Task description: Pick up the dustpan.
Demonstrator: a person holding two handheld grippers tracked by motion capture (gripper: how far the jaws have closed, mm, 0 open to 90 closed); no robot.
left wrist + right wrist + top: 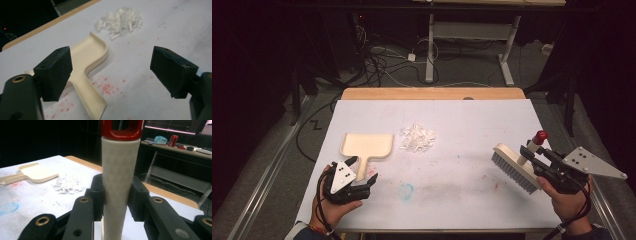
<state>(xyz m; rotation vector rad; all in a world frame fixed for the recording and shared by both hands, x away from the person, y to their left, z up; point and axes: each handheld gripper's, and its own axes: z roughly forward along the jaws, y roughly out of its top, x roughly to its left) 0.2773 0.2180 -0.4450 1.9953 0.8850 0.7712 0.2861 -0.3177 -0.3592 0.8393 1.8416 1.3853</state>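
A cream dustpan lies left of centre on the white table, its handle pointing toward me. A pile of white scraps sits just to its right. My left gripper is open beside the end of the handle, touching nothing. In the left gripper view the dustpan handle runs past the left jaw, with the scraps beyond. My right gripper is shut on the handle of a cream brush with a red cap, bristles tilted toward the table. The right gripper view has the brush handle upright between the jaws.
Red speckles and a blue smear stain the table. A wooden strip edges its far side. Beyond it are desk legs and cables on the floor. A red can stands on a distant desk.
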